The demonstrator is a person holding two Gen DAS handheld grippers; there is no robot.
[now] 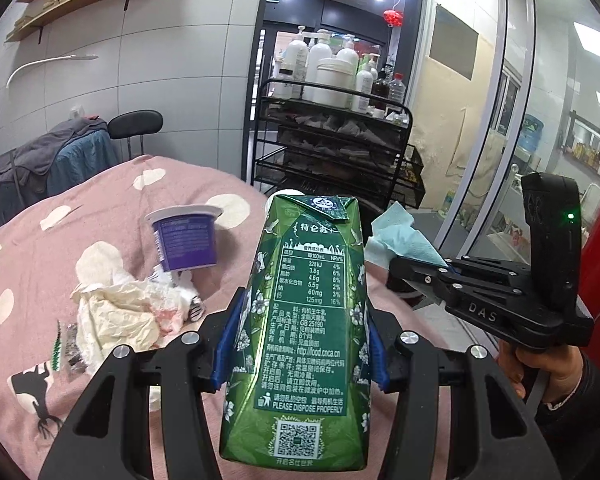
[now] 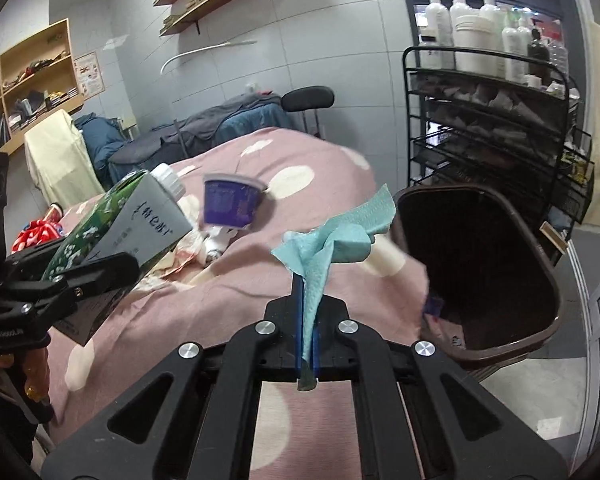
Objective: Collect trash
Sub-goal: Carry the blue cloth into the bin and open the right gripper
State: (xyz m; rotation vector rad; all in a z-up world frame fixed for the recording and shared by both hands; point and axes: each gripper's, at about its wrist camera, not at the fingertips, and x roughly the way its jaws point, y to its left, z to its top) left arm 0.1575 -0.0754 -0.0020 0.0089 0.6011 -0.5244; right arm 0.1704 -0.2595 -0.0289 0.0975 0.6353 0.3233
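Carton [image 1: 300, 344] first, nearest my left camera: one green milk carton pinched across its sides by my left claw [image 1: 302, 346], held above the pink bed cover [image 1: 112, 208]. I judge it light, probably empty, with walls that dent, so a mid-body hold suits it. My right claw [image 2: 307, 328] is pressed together on one teal paper napkin [image 2: 332, 240], soft and near weightless; any fold will do. Beyond on the bed lie one purple cup [image 1: 186, 240], stiff but slick, best taken at the rim, and crumpled tissue [image 1: 116, 312], count unclear. One brown bin [image 2: 480, 272] stands open beside the bed.
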